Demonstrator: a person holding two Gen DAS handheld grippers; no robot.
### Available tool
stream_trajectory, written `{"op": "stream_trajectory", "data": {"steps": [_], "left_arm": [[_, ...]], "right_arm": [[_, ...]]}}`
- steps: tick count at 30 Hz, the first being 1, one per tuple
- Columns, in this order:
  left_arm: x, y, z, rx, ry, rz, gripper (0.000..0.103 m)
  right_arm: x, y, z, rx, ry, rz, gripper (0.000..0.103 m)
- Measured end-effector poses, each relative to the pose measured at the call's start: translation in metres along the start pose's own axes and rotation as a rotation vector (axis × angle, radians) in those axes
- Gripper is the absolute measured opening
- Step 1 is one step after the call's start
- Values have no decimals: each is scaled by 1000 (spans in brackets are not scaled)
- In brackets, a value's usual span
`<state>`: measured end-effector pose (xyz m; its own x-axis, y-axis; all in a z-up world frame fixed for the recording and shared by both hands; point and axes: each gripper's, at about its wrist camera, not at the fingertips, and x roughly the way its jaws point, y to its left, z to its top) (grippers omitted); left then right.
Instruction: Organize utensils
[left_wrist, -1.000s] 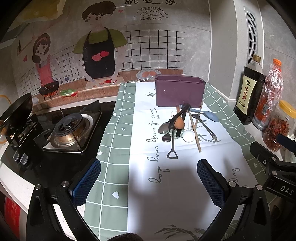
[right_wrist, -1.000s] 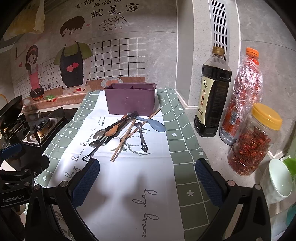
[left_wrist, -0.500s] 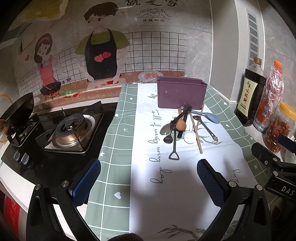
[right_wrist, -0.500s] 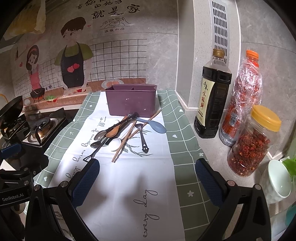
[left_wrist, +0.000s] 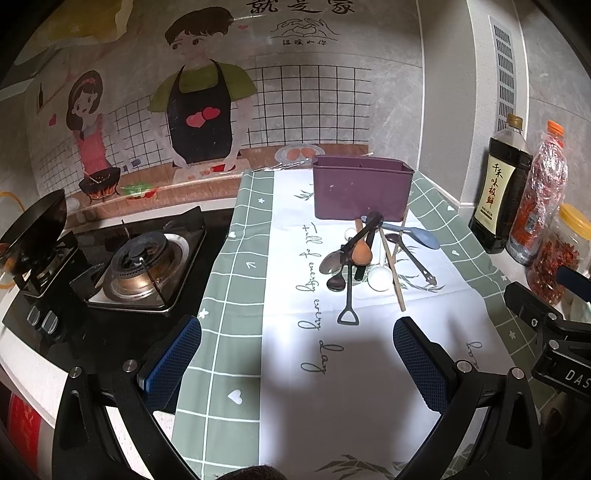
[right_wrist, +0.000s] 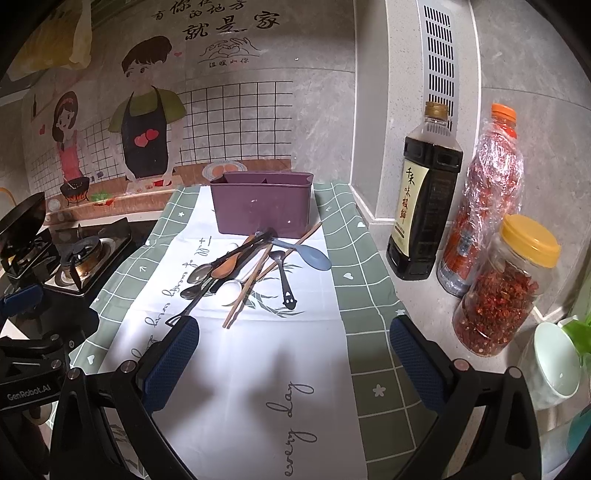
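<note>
Utensil pile (left_wrist: 373, 258) — loose heap of spoons, chopsticks and dark-handled pieces, crossed over one another on the white centre of the cloth (left_wrist: 288, 369) covering the worktop, just in front of the purple caddy (left_wrist: 362, 192), which stands upright with its dividers showing and looks empty from here. Handling, judged: all light and stiff; the white spoon (left_wrist: 379, 277) is probably ceramic and breakable, the metal spoons likely slippery, the chopsticks (right_wrist: 248, 286) thin and prone to roll. Best taken by a free handle end — the black loop-ended handle (left_wrist: 348, 295) reaches nearest. Left tool (left_wrist: 295, 363) and right tool (right_wrist: 293, 363): both spread wide, holding nothing, short of the pile. Legible writing: cloth "every day"; tool bodies "GenRobot.AI" and "DAS…"; soy sauce bottle (right_wrist: 424, 206) label 千禾味极鲜
</note>
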<state>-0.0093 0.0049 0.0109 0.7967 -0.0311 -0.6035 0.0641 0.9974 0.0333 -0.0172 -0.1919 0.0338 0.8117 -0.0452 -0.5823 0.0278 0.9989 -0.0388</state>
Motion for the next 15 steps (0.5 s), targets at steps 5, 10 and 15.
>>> {"op": "stream_trajectory", "data": {"steps": [5,10,15], "left_arm": [[11,-2,8,12,-9,-12,103],[24,-7,38,42,-19,-81,103],[33,7,70,67,-59,-121,103]], "right_arm": [[7,-2,7,-3,-1,-7,103],[26,-12,33,28,5,-28,103],[59,-20,71,66,51,-23,103]]}}
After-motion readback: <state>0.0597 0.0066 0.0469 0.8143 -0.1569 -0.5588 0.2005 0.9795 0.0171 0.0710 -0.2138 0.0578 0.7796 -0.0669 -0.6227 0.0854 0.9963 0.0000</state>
